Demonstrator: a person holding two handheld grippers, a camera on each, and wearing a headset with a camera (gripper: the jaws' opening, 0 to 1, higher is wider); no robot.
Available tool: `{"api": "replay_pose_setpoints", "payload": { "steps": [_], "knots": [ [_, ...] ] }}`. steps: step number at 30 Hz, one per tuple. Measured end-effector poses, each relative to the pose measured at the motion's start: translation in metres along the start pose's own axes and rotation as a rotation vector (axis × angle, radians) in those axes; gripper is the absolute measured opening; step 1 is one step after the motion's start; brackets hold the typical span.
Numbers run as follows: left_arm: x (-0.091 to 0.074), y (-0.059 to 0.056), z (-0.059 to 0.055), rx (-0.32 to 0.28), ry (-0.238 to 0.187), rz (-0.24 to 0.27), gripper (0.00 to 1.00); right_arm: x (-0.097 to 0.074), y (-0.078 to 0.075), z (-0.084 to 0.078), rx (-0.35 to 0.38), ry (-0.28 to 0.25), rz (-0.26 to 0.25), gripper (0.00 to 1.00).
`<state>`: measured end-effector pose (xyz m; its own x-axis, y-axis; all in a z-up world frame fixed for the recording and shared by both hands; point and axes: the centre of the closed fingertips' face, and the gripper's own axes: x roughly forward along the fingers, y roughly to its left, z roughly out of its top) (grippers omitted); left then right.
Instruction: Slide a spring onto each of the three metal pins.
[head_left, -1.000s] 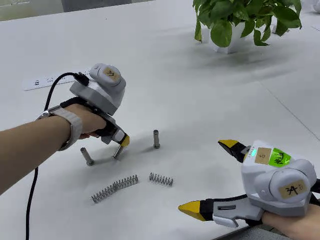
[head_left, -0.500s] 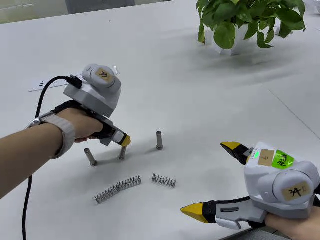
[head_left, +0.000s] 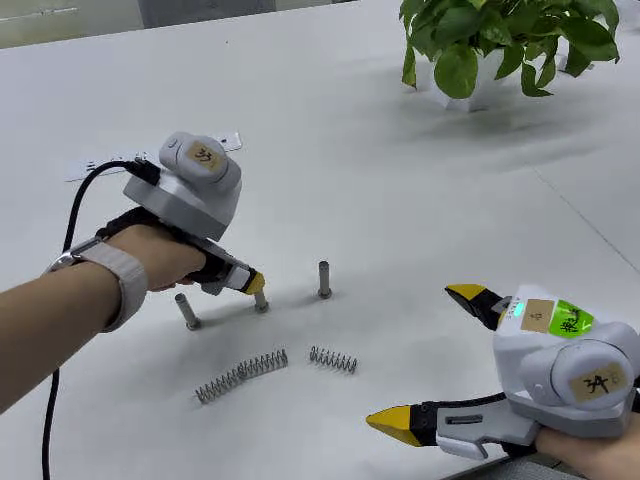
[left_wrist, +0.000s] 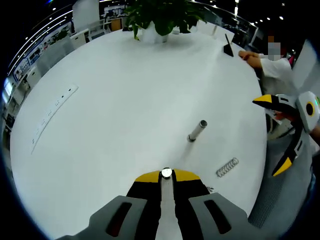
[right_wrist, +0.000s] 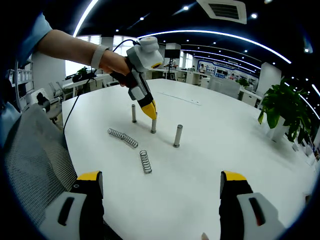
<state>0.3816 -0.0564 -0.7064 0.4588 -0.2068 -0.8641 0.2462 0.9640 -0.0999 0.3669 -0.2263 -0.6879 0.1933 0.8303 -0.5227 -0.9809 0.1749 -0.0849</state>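
Three short metal pins are on the white table (head_left: 400, 230): a left pin (head_left: 186, 311), a middle pin (head_left: 261, 300) and a right pin (head_left: 324, 279). My left gripper (head_left: 255, 284) is shut on the middle pin's top end (left_wrist: 166, 173), and the pin's foot is at the table. In front of the pins lie a long spring (head_left: 241, 376) and a short spring (head_left: 333, 359). My right gripper (head_left: 425, 357) is open and holds nothing, at the near right, apart from the springs. In the right gripper view the short spring (right_wrist: 145, 161) lies ahead of the wide-apart jaws, with the left gripper (right_wrist: 150, 111) behind it.
A potted plant (head_left: 490, 50) stands at the back right. A power strip (head_left: 100, 165) lies at the back left, and a black cable (head_left: 60, 300) runs from the left gripper along the arm. A person's hand (left_wrist: 252, 59) rests at the far table edge.
My left gripper has shifted a little to the right with the middle pin, which was tilted and now stands straighter. The right gripper stays open in about the same place.
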Motion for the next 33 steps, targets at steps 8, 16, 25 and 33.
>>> {"api": "replay_pose_setpoints", "payload": {
  "steps": [8,16,25,33],
  "knots": [
    [0.005,0.0011,0.0013,0.111,-0.012,0.043,0.08,0.0004,-0.0014,-0.0012,0.005,-0.003,0.002,0.99],
    [0.0085,0.0067,0.0033,0.132,-0.031,0.05,0.08,0.0006,-0.0004,-0.0007,0.005,-0.002,0.003,0.99],
    [0.0084,0.0067,0.0031,0.151,-0.046,0.052,0.09,0.001,-0.0006,-0.0013,0.001,0.002,0.005,0.99],
    [0.0072,0.0068,0.002,0.175,-0.049,0.061,0.09,0.0009,0.0004,-0.0011,0.0,0.003,0.007,0.98]
  ]
}}
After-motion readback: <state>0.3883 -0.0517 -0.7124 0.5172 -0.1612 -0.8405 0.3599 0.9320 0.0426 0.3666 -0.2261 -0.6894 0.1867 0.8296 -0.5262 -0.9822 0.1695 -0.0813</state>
